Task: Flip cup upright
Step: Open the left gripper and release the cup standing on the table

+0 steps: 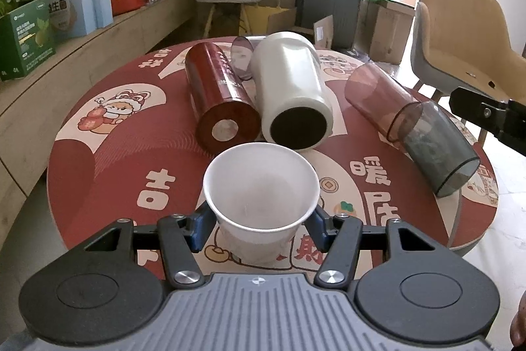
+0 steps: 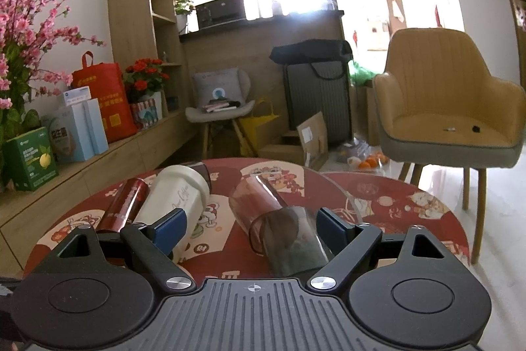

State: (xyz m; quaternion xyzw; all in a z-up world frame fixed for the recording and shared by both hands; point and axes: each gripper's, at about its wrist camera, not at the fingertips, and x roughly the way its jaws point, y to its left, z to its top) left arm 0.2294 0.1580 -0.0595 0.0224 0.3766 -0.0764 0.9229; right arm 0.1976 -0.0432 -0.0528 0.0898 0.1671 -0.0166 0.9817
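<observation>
Upright paper cup [image 1: 261,193] between left tongs [image 1: 261,227]

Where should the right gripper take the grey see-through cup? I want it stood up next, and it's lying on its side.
Grip the grey cup across its round wall near the middle, coming from its open near end as the right gripper now points. It lies on its side, nested against the pink cup, so its two sides stay free.

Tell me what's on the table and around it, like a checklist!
Surface: round red cartoon table.
Job's things: white paper cup upright between the fingers; red tumbler, white mug, two see-through cups lying down.
Clutter: nothing seen.
Grippers: left gripper closed on the paper cup; right gripper open around a see-through cup.
Cables: nothing seen.
Surroundings: yellow chair, flowers, boxes.
</observation>
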